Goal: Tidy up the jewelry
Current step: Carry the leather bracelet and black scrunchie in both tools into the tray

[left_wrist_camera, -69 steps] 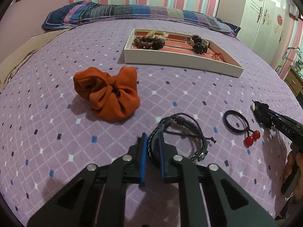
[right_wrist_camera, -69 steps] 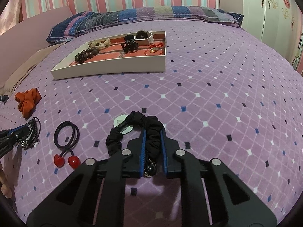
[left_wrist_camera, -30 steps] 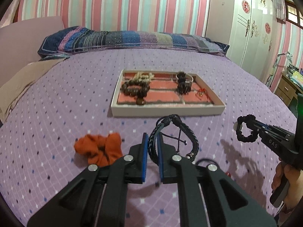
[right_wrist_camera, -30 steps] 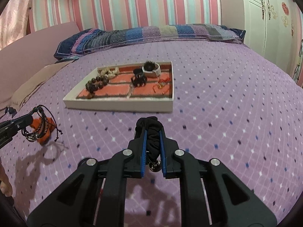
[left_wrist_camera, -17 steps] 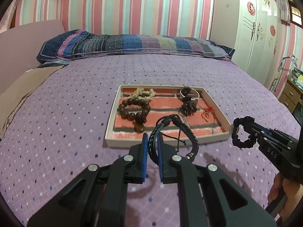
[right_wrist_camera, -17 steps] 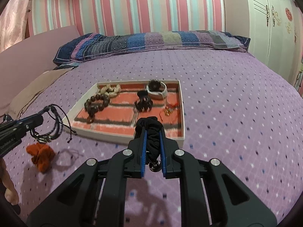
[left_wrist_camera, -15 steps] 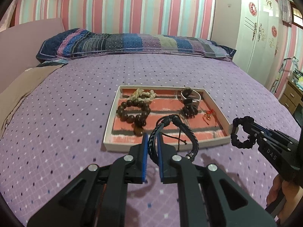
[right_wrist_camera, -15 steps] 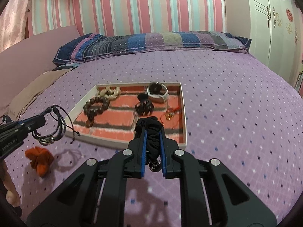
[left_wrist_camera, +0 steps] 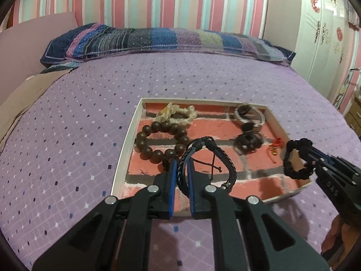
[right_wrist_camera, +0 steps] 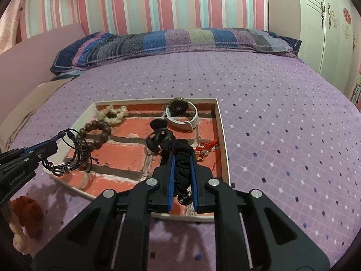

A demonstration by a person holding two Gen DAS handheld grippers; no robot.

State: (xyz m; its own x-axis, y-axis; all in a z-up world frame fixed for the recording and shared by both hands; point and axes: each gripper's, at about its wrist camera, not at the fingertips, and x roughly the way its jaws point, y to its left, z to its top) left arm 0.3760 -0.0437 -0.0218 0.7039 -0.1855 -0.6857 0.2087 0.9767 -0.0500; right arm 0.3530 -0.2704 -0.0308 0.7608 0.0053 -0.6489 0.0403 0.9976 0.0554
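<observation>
Two matching handheld tools. Left gripper (left_wrist_camera: 180, 174): matte black plastic frame, triangular cut-outs in both arms, four round silver screw heads, blue pads (left_wrist_camera: 172, 187) lining the inner faces of the fingers. Right gripper (right_wrist_camera: 182, 164): same build, same blue lining, white lettering printed along its black side. Bare hand (left_wrist_camera: 336, 239) at the handle, no sleeve visible.

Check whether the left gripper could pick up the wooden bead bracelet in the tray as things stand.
Probably not yet. The left gripper is shut on a braided cord bracelet, so its jaws are taken. The wooden bead bracelet lies uncovered in the tray just ahead; nothing else blocks it.
</observation>
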